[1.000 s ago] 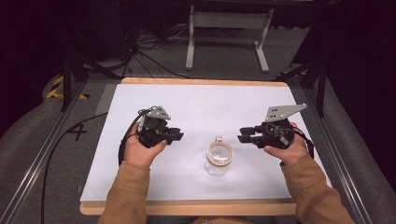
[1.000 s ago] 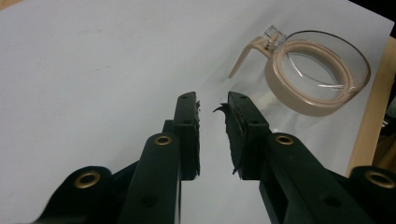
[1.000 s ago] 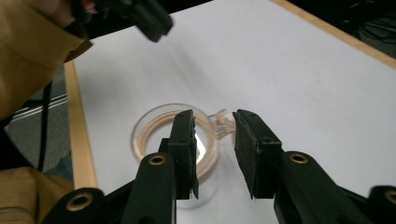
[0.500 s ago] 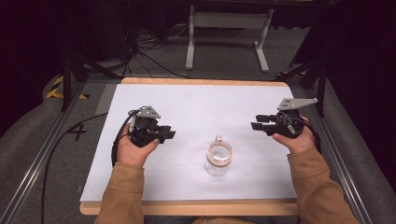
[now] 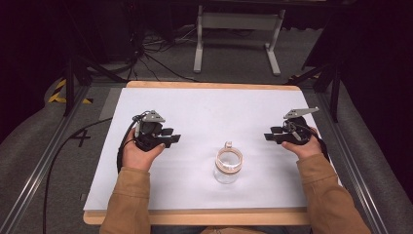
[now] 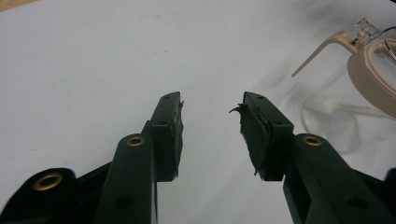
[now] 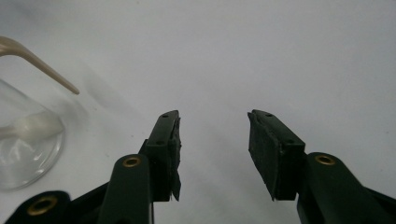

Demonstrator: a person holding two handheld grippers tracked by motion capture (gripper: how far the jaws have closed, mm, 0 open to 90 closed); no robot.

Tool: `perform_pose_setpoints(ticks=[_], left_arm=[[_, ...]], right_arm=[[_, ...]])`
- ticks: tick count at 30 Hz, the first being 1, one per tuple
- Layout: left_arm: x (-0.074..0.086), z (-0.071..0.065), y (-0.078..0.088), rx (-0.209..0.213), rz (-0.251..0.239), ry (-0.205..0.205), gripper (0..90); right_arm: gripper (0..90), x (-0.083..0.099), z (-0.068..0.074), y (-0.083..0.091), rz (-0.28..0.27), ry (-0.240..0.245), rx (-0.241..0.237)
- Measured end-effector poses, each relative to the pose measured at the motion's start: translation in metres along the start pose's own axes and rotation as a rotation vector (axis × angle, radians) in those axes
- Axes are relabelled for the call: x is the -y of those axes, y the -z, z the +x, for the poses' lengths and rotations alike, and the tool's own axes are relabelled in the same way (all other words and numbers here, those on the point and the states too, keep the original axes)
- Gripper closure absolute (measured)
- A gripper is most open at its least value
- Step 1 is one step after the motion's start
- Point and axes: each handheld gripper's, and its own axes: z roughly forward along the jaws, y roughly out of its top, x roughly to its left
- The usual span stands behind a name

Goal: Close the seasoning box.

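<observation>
A: Jar (image 5: 228, 168) sat on the white table (image 5: 204, 112) near its 6 o'clock edge, beige lid (image 5: 229, 158) on top.

B: yep, left gripper (image 5: 171, 140) was at its 9 o'clock, right gripper (image 5: 271, 137) around 2. Both had just been opening, jaws wide apart, nothing between them.

We're in a lab or studio: white test table (image 5: 160, 105), aluminium rails (image 5: 29, 195), cables (image 5: 160, 48) strewn across grey carpet (image 5: 234, 58).
</observation>
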Motion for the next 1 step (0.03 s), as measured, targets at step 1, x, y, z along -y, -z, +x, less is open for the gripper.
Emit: perform_pose_setpoints(ticks=[1], left_arm=[[0.0000, -0.0001, -0.0001, 0.001, -0.002, -0.002, 58.5]], right_arm=[[52.8, 0.0000, 0.0000, 0.0000, 0.000, 0.000, 0.000]])
